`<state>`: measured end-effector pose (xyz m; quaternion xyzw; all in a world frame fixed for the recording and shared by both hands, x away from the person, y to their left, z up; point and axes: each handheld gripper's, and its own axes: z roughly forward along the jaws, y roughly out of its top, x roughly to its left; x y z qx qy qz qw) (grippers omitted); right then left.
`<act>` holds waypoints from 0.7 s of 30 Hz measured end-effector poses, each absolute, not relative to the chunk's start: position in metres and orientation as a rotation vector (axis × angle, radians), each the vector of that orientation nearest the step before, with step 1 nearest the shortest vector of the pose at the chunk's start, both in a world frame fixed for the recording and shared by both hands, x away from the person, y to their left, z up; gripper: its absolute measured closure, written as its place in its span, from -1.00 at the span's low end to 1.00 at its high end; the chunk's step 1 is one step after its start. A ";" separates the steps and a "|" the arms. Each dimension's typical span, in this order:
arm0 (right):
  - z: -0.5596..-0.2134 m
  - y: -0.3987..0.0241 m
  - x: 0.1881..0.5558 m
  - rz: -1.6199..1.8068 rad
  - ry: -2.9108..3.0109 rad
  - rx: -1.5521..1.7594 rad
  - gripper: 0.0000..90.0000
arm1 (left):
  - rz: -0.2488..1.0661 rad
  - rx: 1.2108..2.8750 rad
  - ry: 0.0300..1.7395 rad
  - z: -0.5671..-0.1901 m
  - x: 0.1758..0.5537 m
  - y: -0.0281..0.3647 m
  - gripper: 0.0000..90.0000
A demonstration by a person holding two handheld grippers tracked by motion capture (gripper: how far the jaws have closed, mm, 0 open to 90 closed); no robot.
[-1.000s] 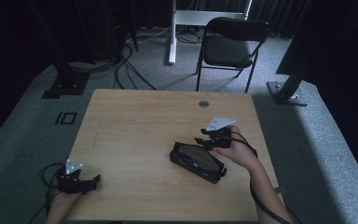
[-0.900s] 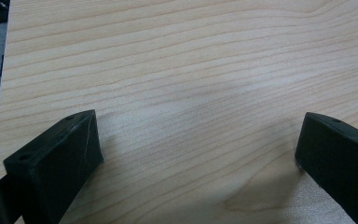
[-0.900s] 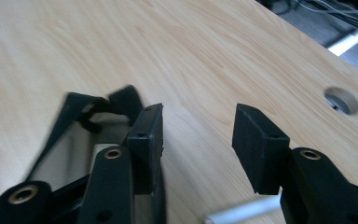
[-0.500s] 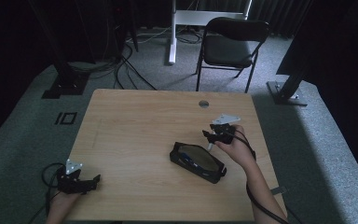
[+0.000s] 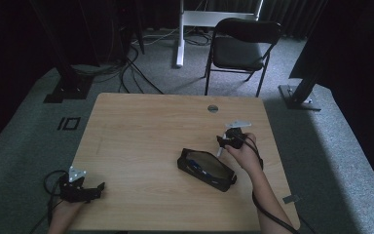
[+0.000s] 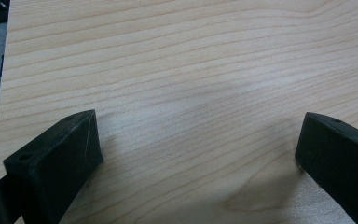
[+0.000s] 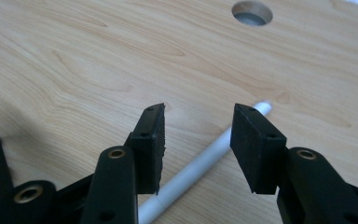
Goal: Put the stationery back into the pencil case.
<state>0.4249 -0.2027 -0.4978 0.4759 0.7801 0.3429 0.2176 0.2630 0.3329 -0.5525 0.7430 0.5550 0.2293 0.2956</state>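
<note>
Apparently unmarked white pen, black case.

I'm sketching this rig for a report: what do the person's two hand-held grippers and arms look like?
Both are black. The left hand-held gripper and right hand-held gripper each carry a grey three-cornered plate on top and trail a black cable. Their jaws are blocky black pads. The forearms are bare, no sleeves showing.
</note>
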 end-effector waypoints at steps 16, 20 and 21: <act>-0.520 -0.213 0.435 0.937 2.107 1.524 0.24 | 0.610 1.977 1.476 -0.553 0.263 0.333 -0.99; -0.524 -0.212 0.435 0.941 2.116 1.554 0.25 | 0.610 1.977 1.476 -0.553 0.263 0.333 -0.99; -0.525 -0.211 0.435 0.933 2.119 1.552 0.25 | 0.610 1.977 1.476 -0.553 0.263 0.333 -0.99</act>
